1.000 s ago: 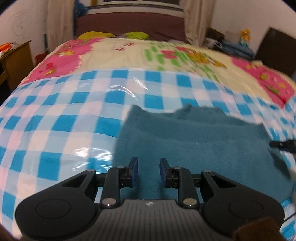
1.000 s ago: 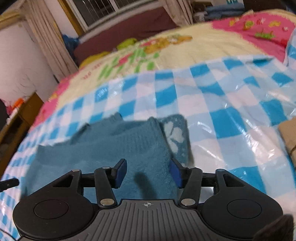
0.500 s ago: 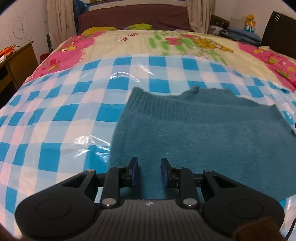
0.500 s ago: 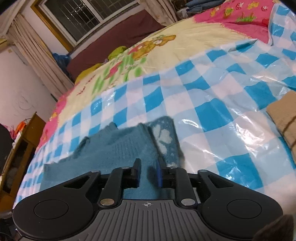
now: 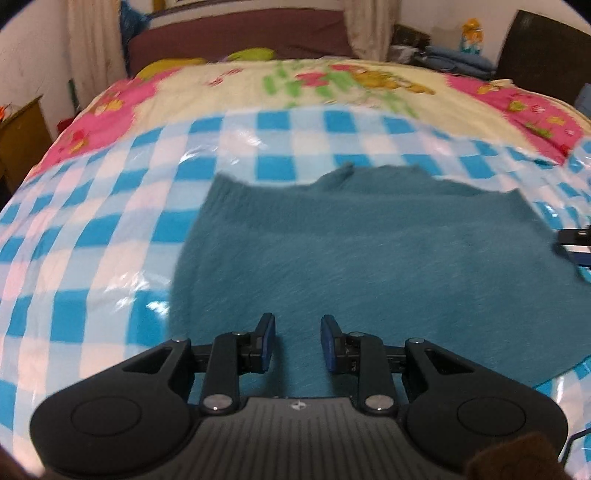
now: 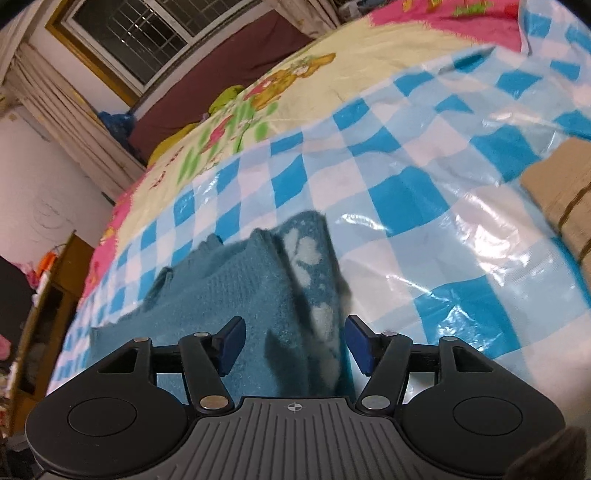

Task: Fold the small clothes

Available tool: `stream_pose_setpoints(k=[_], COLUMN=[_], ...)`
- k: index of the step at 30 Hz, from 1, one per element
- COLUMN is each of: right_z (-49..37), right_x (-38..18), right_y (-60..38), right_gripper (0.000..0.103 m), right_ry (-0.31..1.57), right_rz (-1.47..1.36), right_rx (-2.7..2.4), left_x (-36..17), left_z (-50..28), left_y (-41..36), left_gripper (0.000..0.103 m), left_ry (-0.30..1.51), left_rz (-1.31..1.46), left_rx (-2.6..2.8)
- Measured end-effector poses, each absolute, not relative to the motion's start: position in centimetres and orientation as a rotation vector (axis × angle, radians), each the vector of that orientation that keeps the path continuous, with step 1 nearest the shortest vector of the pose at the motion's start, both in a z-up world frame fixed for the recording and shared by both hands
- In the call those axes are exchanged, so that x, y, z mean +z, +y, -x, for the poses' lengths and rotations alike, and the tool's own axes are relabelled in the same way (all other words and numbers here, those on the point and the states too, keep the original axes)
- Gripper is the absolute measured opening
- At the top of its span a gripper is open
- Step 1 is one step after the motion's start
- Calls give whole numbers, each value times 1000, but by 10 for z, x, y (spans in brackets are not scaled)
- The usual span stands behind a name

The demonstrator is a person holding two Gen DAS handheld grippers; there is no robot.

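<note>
Right gripper (image 6: pixel 293 341) sits low centre in its own view, jaws wide apart and just been opening; the folded edge of the teal sweater (image 6: pixel 236 295) with its pale flower pattern lies between the blue pads (image 6: pixel 360 345), neither pad pressing on it. Left gripper (image 5: pixel 297 343) is low centre in the left view, jaws apart by a narrow gap, nothing pinched; only sweater (image 5: pixel 369 266) surface shows behind the gap. In the left view the sweater spreads flat across the middle and right of the frame, with the tips of the right gripper poking in at the right edge, over the sweater's right side. In the right view it fills lower left to centre, the patterned strip running up to mid-frame. The sweater lies on a shiny blue-and-white checked plastic sheet (image 5: pixel 92 229), which covers the near part of a bed. Beyond the sheet, a cream and pink cartoon-print bedspread (image 5: pixel 240 88) runs toward the top of the frame, up to a dark maroon headboard (image 5: pixel 240 37). A tan folded cloth with a dark stripe (image 6: pixel 561 195) lies on the sheet at the right edge of the right view, well apart from the sweater. Barred window (image 6: pixel 129 33) upper left there; wooden cabinet (image 5: pixel 20 140) at the left edge of the left view.
</note>
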State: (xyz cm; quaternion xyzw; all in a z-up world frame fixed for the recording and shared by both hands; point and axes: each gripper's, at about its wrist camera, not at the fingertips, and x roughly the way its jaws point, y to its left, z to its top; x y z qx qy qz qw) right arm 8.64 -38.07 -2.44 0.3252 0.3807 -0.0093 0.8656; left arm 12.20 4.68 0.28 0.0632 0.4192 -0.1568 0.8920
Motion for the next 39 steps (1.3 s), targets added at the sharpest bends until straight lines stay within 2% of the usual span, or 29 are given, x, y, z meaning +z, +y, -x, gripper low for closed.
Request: stream_pose_setpoints(k=[9, 19, 20, 22, 23, 24, 29, 35, 39], right_z=[-99, -83, -84, -85, -83, -80, -55, -37, -41], right_x=[-68, -72, -73, -71, -69, -67, -63, -40, -18], right_y=[-391, -390, -388, -384, -385, -387, -398, -385, -373], right_gripper=[66, 67, 65, 52, 41, 35, 27, 26, 27], right_ry=[813, 833, 833, 838, 840, 832, 737, 662, 640], right_rz=[-881, -940, -941, -935, -939, -961, -1126, -1238, -1297], right_rx=[87, 206, 197, 176, 171, 174, 191, 258, 271], left_x=[-3, -15, -14, -7, -3, 0, -16, -29, -30], left_z=[-94, -102, -102, -99, -98, -99, -114, -98, -97], left_y=[0, -38, -40, -37, -34, -31, -24, -41, -39], left_gripper=[31, 31, 31, 31, 31, 31, 31, 22, 21], left_ry=[831, 805, 802, 775, 757, 745, 803, 819, 815], left_rz=[-223, -271, -278, -276, -275, -275, -287, -309, -272], left_rx=[-457, -487, -484, -480, -470, -457, -414, -486, -518])
